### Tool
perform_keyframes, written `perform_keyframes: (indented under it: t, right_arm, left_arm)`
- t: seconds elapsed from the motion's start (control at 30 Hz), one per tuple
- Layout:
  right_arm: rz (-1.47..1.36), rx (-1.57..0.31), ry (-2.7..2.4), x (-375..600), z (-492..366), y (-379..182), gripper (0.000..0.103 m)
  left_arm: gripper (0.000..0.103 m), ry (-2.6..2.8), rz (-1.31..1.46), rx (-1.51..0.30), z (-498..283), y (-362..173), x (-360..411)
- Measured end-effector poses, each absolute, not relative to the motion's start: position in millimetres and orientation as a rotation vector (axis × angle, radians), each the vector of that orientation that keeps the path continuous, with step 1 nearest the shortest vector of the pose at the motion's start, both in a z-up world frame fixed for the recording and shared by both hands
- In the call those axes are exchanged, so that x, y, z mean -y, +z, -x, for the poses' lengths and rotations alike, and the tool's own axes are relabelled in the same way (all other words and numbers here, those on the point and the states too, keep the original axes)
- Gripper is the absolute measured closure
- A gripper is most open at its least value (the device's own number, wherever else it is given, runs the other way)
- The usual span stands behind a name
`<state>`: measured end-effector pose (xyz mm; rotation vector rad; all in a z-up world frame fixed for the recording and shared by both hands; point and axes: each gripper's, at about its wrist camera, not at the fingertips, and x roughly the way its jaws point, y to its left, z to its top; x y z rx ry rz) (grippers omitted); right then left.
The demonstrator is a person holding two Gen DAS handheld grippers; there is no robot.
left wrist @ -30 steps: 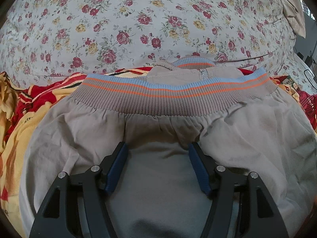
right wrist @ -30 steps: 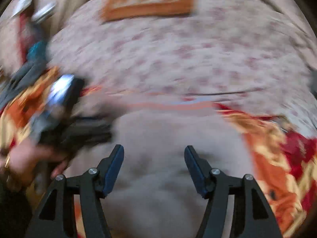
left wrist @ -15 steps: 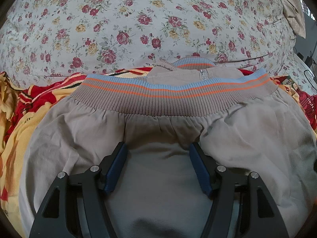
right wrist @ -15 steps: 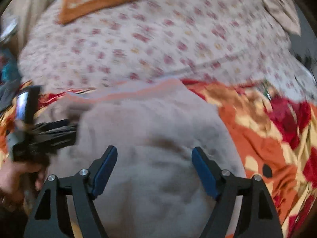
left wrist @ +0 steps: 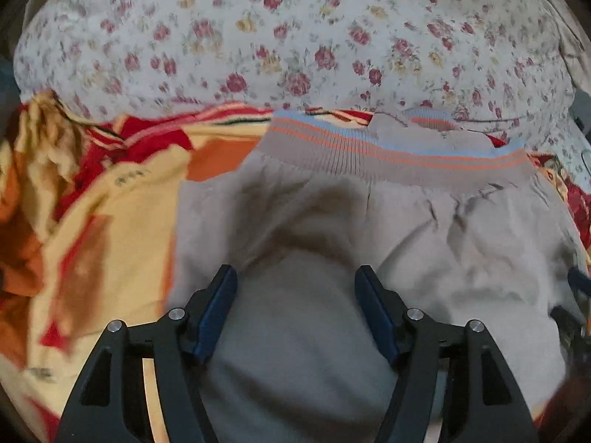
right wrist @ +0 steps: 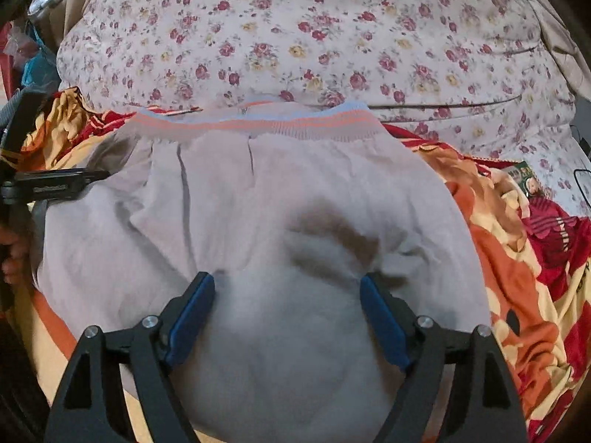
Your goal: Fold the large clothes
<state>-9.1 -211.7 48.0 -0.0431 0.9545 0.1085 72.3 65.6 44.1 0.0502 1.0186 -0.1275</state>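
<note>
- The bed filled the background in both views, covered by a pale sheet (left wrist: 295, 37) printed with small red and yellow flowers
- Over the near part of that sheet lay a blanket (left wrist: 92, 221) in red, orange and yellow, showing on both sides of the garment (right wrist: 517, 295)
- On top of the blanket your task's thing, a large beige jacket (left wrist: 424, 229), lay spread flat with its ribbed hem band (left wrist: 388, 158), striped blue and orange, at the far edge next to the flowered sheet; a second small striped band and a zipper showed just behind it
- In the right wrist view the same jacket (right wrist: 258, 203) lay wrinkled, its striped band (right wrist: 258, 125) again at the far side
- Your left gripper (left wrist: 295, 288) hung over the cloth with its jaws moderately apart; beige fabric lay between and under them, but you could not tell from the blurred view whether the pads pressed on it
- Your right gripper (right wrist: 286, 295) stood with its jaws wide, fabric bulging between the blue pads without being pinched
- At the left edge of the right wrist view your hand (right wrist: 14, 254) and the other gripper's black body were partly visible beside the jacket
</note>
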Motion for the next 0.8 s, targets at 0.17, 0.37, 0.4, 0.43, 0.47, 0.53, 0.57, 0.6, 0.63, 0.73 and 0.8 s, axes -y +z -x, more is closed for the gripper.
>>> perform_keyframes:
  t: [0.17, 0.37, 0.4, 0.43, 0.47, 0.53, 0.57, 0.6, 0.63, 0.73, 0.8]
  right_arm:
    - [-0.040, -0.807, 0.127, 229.9, 22.8, 86.1, 0.021]
    - [-0.091, -0.817, 0.061, 246.0, 27.3, 92.1, 0.021]
    - [-0.103, -0.825, 0.052, 250.4, 26.0, 90.3, 0.021]
    - [-0.116, -0.835, 0.045, 254.7, 24.8, 88.4, 0.021]
    - [-0.128, -0.846, 0.043, 259.8, 24.1, 85.5, 0.021]
    - [-0.149, -0.888, 0.055, 266.1, 22.6, 77.0, 0.021]
    - [-0.150, -0.912, 0.063, 266.8, 21.9, 72.6, 0.021]
    - [-0.146, -0.930, 0.065, 266.6, 21.4, 68.8, 0.021]
    - [-0.138, -0.948, 0.060, 265.2, 20.6, 65.2, 0.021]
    - [-0.112, -0.970, 0.057, 257.0, 17.2, 59.5, 0.021]
    - [-0.078, -0.980, 0.062, 247.0, 15.4, 55.2, 0.021]
  left_arm:
    - [0.042, -0.116, -0.095, -0.949, -28.6, 93.3, -88.0]
    - [0.042, -0.108, 0.014, -0.871, 27.5, 111.2, -118.0]
    - [0.042, -0.116, 0.053, -0.866, 36.0, 106.2, -122.1]
    - [0.042, -0.120, 0.078, -0.868, 37.6, 101.5, -124.7]
    - [0.042, -0.119, 0.120, -0.876, 43.8, 92.0, -128.5]
    - [0.042, -0.113, 0.200, -0.907, 56.4, 73.4, -131.0]
    - [0.042, -0.122, 0.250, -0.939, 63.5, 60.6, -130.1]
    - [0.042, -0.131, 0.283, -0.947, 69.9, 53.2, -129.2]
    - [0.042, -0.134, 0.308, -0.940, 76.5, 48.9, -128.3]
    - [0.042, -0.190, 0.397, -0.913, 96.8, 41.1, -123.9]
    - [0.042, -0.252, 0.463, -0.916, 100.6, 35.6, -124.4]
